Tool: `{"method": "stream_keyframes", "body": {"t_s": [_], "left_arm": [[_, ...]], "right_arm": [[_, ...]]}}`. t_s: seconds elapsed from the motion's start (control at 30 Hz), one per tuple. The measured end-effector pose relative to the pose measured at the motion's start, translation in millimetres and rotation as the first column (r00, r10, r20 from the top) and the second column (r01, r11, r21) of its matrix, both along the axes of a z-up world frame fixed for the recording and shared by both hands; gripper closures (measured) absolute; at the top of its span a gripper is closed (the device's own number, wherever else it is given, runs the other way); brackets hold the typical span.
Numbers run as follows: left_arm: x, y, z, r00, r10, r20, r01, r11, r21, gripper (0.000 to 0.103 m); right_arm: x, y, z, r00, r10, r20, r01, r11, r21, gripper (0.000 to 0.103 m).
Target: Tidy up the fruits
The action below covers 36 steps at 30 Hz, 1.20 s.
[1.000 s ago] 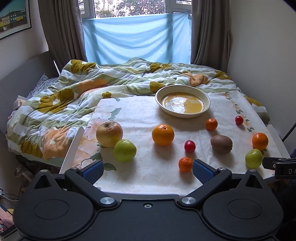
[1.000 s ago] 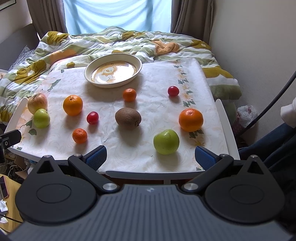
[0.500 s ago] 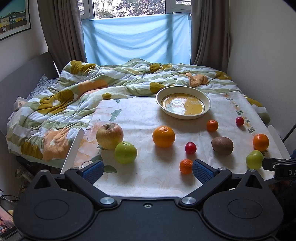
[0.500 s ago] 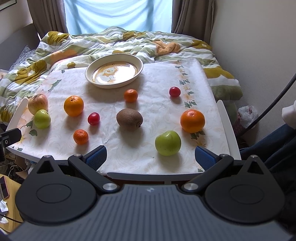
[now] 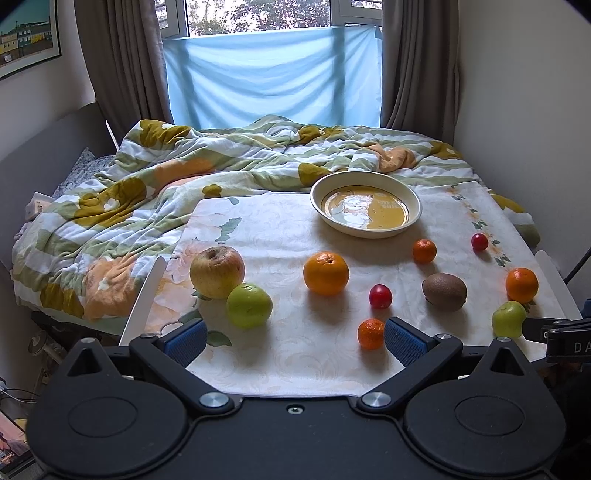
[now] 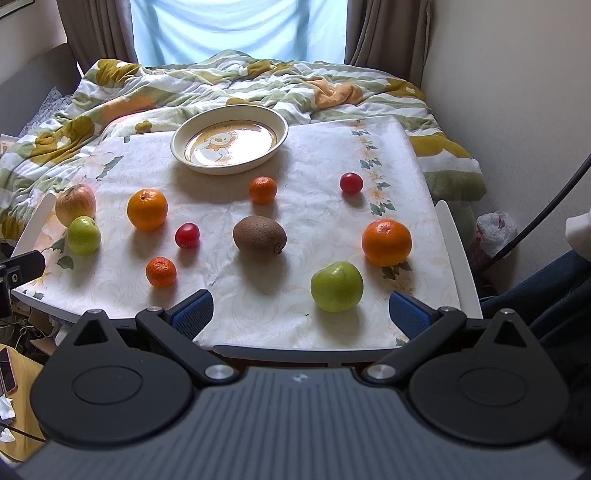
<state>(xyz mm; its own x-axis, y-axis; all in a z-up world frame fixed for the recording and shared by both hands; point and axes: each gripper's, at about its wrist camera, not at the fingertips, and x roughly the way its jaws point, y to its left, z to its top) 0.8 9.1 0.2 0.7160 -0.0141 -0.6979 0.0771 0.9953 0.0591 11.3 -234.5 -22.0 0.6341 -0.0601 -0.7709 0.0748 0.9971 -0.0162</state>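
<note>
Bed [image 5: 177, 184]: behind the worktop, covered by a rumpled floral quilt [image 6: 184, 85]; left view alone shows the window panes and a framed picture [image 5: 26, 33] on the wall.
Worktop [image 6: 295, 302]: white, under a pale floral cloth, carrying all the fruit and the dish.
Left gripper [image 5: 291, 338]: low at the near edge, jaws spread wide, holding nothing; blue pads [image 5: 184, 339] on either side of bare cloth.
Right gripper [image 6: 301, 314]: low at the near edge toward the right corner, jaws spread wide, holding nothing; seen in the left view only as a dark tip at the right border.
Dish [image 6: 229, 168]: cream, shallow, near the far edge, with no fruit in it.
Yellow-red apple [image 5: 217, 272]: near the left edge, touching the left green apple [image 5: 249, 305].
Right green apple [image 6: 337, 286]: near the near right corner, just beside the right orange [image 6: 386, 242]; partly cut off in the left view.
Left orange [image 5: 326, 273]: mid-worktop, apart from the rest.
Kiwi [image 6: 259, 238]: centre of the worktop, on its side.
Mandarins: one [image 6: 262, 189] just in front of the dish, one [image 5: 371, 333] near the near edge, just beside the left gripper's right pad in the left view.
Red fruits: one [image 6: 187, 235] between the left orange and the kiwi, one [image 6: 351, 182] toward the right edge.
Phone [image 6: 7, 369]: only in the right view, below the worktop's left corner.
</note>
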Motion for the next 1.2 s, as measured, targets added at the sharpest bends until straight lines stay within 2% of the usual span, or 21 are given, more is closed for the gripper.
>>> {"method": "stream_keyframes", "body": {"t_s": [0.9, 1.2], "left_arm": [[8, 0, 2, 1.0, -0.005, 0.003, 0.005, 1.0, 0.0, 0.0], [15, -10, 2, 0.997, -0.081, -0.014, 0.081, 0.996, 0.034, 0.0]], "right_arm": [[0, 2, 2, 1.0, -0.004, 0.004, 0.004, 1.0, 0.001, 0.0], [4, -3, -1, 1.0, -0.029, -0.011, 0.03, 0.999, 0.012, 0.0]]}}
